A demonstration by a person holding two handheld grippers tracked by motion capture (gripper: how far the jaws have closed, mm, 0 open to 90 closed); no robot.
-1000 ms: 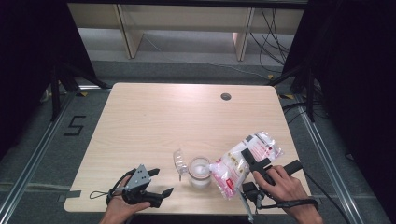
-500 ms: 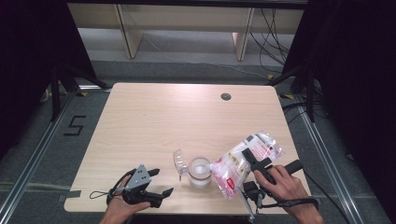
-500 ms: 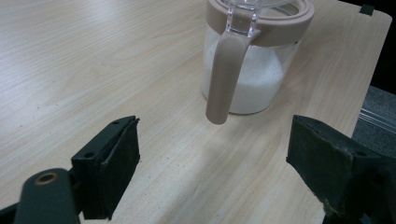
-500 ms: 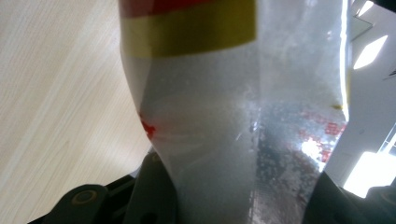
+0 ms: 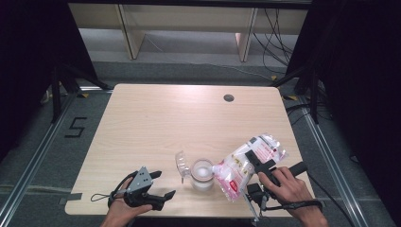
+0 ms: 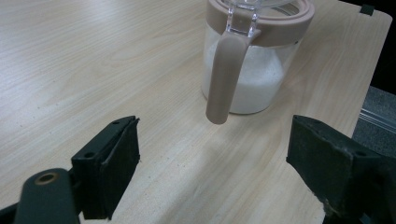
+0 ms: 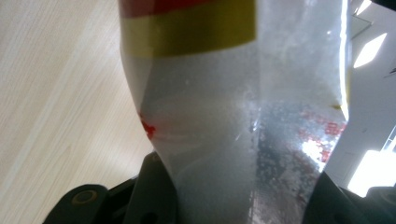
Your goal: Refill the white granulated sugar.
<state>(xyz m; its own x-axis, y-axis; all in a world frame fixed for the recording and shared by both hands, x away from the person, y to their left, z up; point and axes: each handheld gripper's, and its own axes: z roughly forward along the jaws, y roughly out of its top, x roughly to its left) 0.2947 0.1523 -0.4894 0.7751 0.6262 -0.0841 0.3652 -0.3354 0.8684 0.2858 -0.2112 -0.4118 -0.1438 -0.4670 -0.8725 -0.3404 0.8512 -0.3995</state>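
In the left gripper view the jar (image 6: pixel 254 60) is cut off at the top edge. In the right gripper view the bag (image 7: pixel 233 116) runs past the top edge, its print too blurred to read.

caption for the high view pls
Right gripper tips a clear bag of white grains over an open jar; left gripper waits nearby.

Both grippers are black. The left gripper (image 5: pixel 161 184) carries a grey three-cornered plate on top and trails a looping black cable at the near left. The right gripper (image 5: pixel 257 163) has blocky jaws with screw holes. Both forearms are bare, without sleeves.
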